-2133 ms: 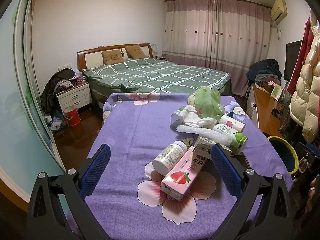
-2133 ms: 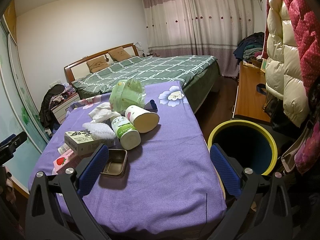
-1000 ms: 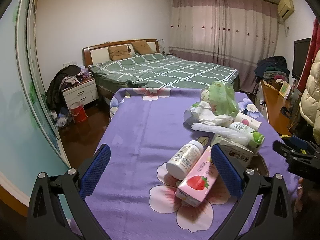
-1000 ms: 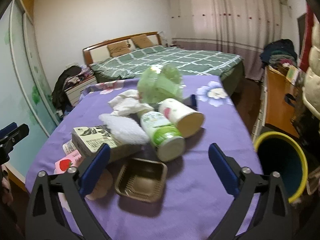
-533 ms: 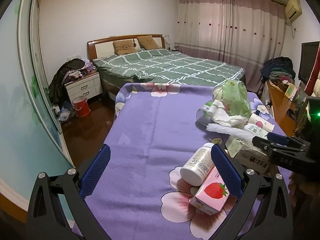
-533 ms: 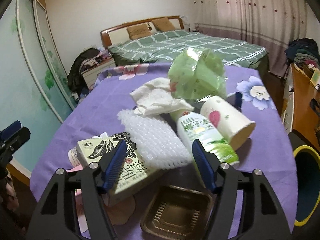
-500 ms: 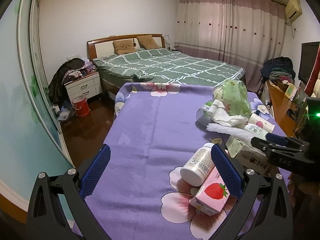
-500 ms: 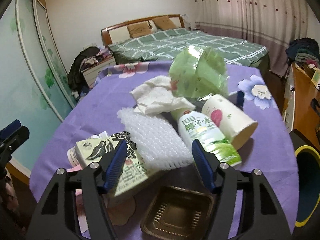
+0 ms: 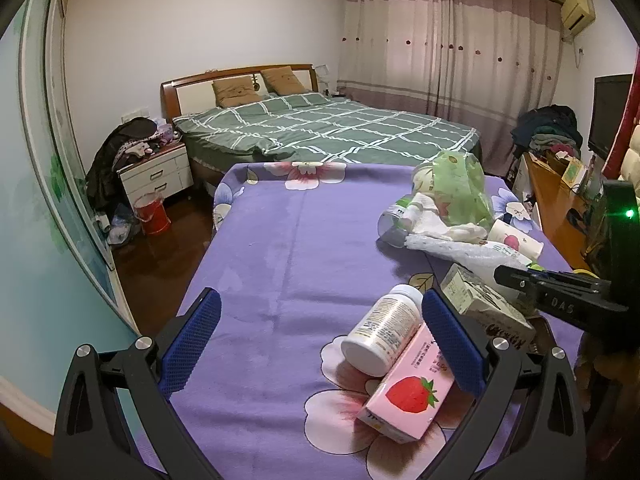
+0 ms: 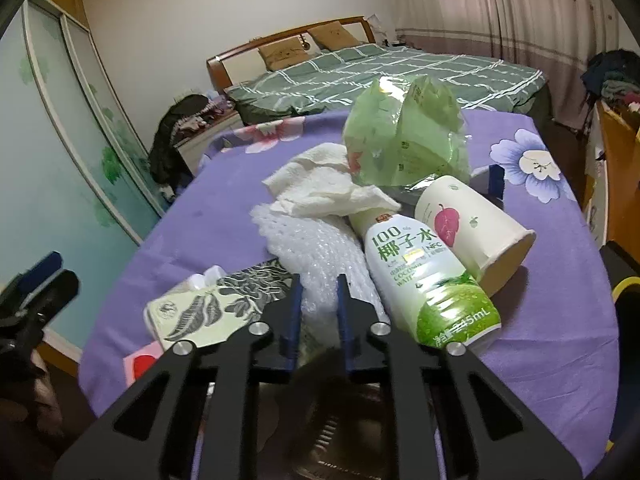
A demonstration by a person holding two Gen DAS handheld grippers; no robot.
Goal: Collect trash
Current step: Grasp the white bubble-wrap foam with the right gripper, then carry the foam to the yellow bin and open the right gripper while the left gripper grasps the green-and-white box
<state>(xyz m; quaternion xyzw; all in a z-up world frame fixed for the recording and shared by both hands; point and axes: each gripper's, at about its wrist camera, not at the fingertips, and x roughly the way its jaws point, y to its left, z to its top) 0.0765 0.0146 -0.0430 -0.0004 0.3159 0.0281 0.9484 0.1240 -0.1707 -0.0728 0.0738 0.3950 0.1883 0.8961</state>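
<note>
A pile of trash lies on the purple flowered tablecloth (image 9: 280, 248). In the right wrist view my right gripper (image 10: 318, 292) is closing, and its blue pads pinch the near edge of a white bubble wrap sheet (image 10: 316, 248). Beside it lie a coconut water bottle (image 10: 420, 272), a paper cup (image 10: 468, 220), crumpled tissue (image 10: 324, 188), a green plastic bag (image 10: 404, 136) and a leaf-patterned box (image 10: 216, 308). My left gripper (image 9: 320, 304) stands open over bare cloth. A white pill bottle (image 9: 384, 328) and a pink strawberry milk carton (image 9: 408, 392) lie by its right finger.
A brown plastic tray (image 10: 340, 432) sits dimly under the right gripper's body. A yellow-rimmed bin (image 10: 628, 284) stands off the table's right edge. Beyond the table are a green checked bed (image 9: 328, 128), a nightstand (image 9: 156, 176) and a wooden desk (image 9: 556, 208).
The right gripper's jaws went from wide apart to nearly together around the bubble wrap after moving in over the brown tray. The left gripper drifted slightly and stays open.
</note>
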